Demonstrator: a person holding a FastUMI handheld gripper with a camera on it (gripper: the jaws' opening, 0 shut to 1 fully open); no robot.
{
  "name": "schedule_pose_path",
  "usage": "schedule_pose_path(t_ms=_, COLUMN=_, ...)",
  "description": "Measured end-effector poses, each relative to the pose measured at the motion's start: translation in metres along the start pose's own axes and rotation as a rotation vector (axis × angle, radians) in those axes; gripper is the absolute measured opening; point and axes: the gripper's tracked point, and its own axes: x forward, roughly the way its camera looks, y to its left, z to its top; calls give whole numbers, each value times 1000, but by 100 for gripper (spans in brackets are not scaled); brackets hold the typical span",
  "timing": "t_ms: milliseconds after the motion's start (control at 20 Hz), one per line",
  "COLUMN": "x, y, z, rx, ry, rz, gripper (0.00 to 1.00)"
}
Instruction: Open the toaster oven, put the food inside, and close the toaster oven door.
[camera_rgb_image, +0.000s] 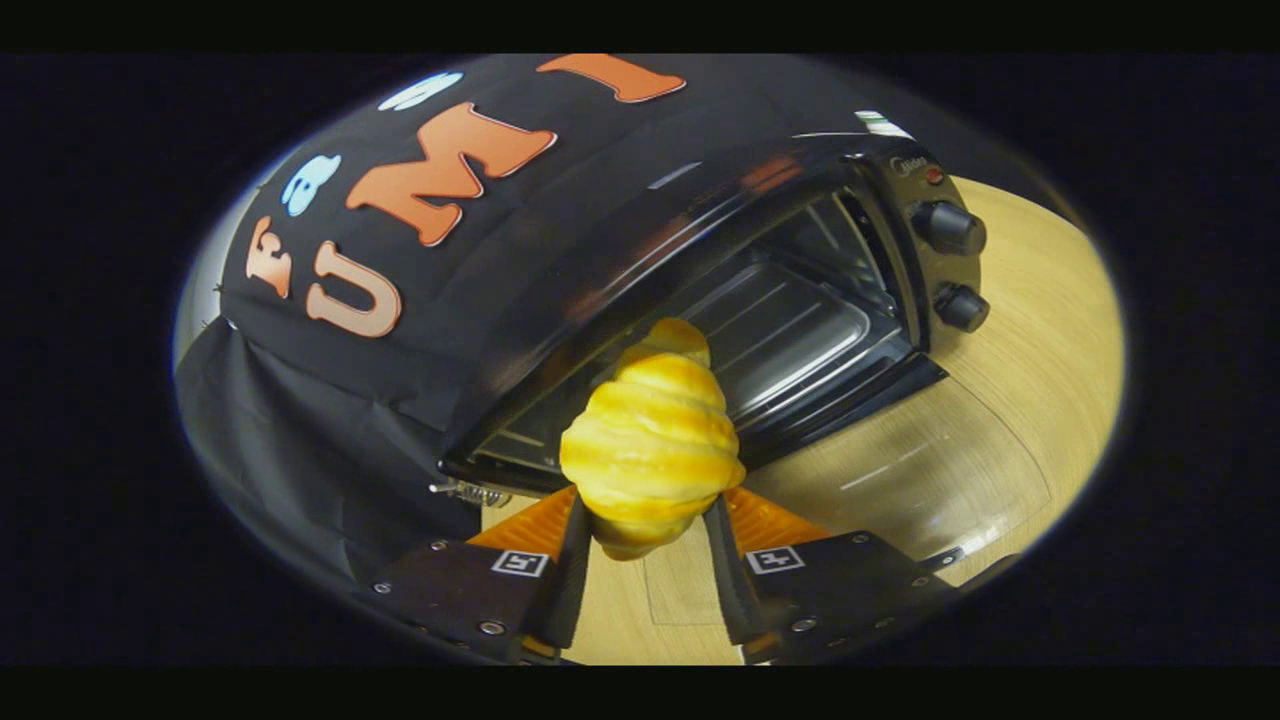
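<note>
Gripping: croissant (652, 440), pressed from both sides by the fingers (570, 560) of the gripper (645, 545); lower end caught between them, upper end jutting ahead.
Jaw state: narrow, closed against the pastry on either side.
Croissant position: raised above the table, just in front of the oven mouth, overlapping the lower lip of the opening.
Toaster oven (700, 260): black, tilted in the fisheye view, standing on the table directly beyond the fingers.
Door (900, 470): folded down flat onto the table side, glass reflecting light, lying ahead and to the right of the fingers.
Opening edges: top rim and right frame post clearly visible; left lower corner near a small spring hinge (470, 491).
Interior (790, 330): metal tray with ribs, bare, with open room above it.
Controls: two round knobs (955, 265) on the right panel, a small red lamp above them.
Surface: light wood-grain table (1030, 400), bare to the right of the oven.
Room: black cloth wall (330, 440) behind and left of the oven.
Obstructions: lowered door between fingers and cavity floor.
</note>
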Motion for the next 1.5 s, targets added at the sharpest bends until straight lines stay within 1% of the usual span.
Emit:
schedule_pose_path(t_ms=250, x=17, y=6, z=15, rx=59, ry=-24, rz=16, gripper=57)
schedule_pose_path(t_ms=500, x=37, y=8, z=29, rx=97, ry=-55, rz=-5, gripper=57)
schedule_pose_path(t_ms=650, x=43, y=13, z=24, rx=88, ry=-54, rz=-17, gripper=62)
schedule_pose_path(t_ms=700, x=45, y=15, z=22, rx=76, ry=-62, rz=-18, gripper=66)
schedule_pose_path(t_ms=800, x=44, y=17, z=22, rx=46, ry=-83, rz=-19, gripper=71)
schedule_pose_path(t_ms=900, x=41, y=17, z=21, rx=43, ry=-101, rz=-21, gripper=75)
schedule_pose_path(t_ms=1050, x=39, y=13, z=22, rx=65, ry=-140, rz=-39, gripper=79)
schedule_pose_path(t_ms=1150, x=36, y=14, z=16, rx=57, ry=-132, rz=-43, gripper=80)
schedule_pose_path(t_ms=1250, x=24, y=19, z=14, rx=55, ry=-146, rz=-11, gripper=81)
schedule_pose_path(t_ms=1350, x=13, y=29, z=17, rx=48, ry=-197, rz=24, gripper=83)
schedule_pose_path(t_ms=1500, x=-1, y=30, z=3, rx=32, ry=-188, rz=33, gripper=84)
